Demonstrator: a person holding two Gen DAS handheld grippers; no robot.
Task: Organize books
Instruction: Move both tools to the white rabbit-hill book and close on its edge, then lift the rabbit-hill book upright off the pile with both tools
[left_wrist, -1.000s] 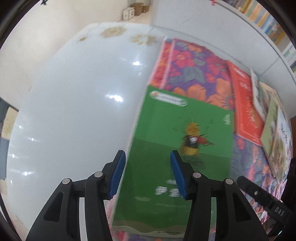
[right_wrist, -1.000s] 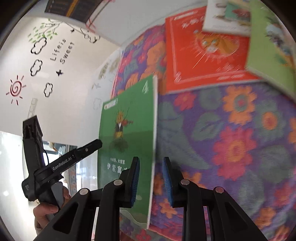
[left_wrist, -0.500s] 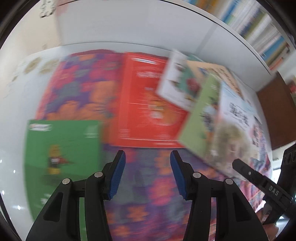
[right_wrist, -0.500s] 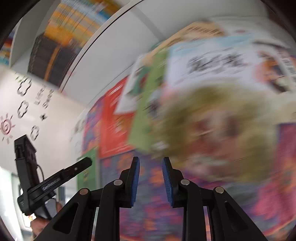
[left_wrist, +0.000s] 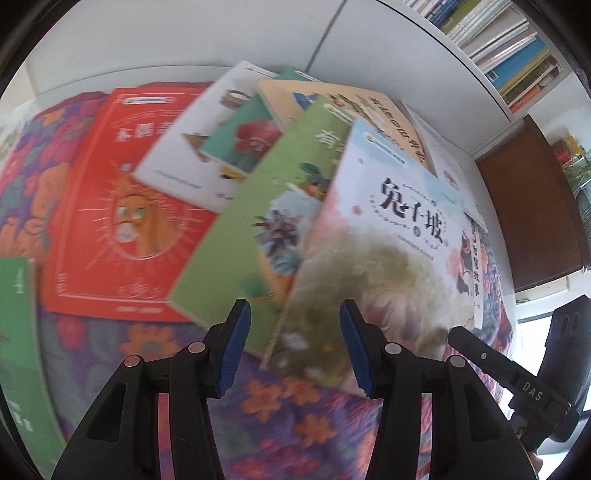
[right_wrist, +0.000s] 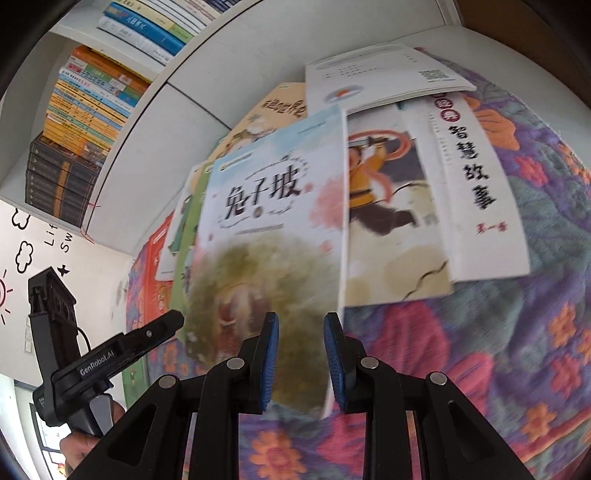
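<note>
Both grippers have swung away from the green book (left_wrist: 16, 332) | left gripper (left_wrist: 291, 343) parted, empty | right gripper (right_wrist: 301, 360) narrowly parted, empty | rabbit book (left_wrist: 376, 258) tops overlapping books on floral cloth (left_wrist: 295, 424) | bookshelf (right_wrist: 92, 92) behind.

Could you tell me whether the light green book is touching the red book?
Touching: in the left wrist view, the light green book lies overlapping the red book's right edge.

Red book (left_wrist: 122, 206), light-green book (left_wrist: 255, 229), dark-green book (left_wrist: 14, 332) on purple floral cloth (left_wrist: 295, 424)
</note>
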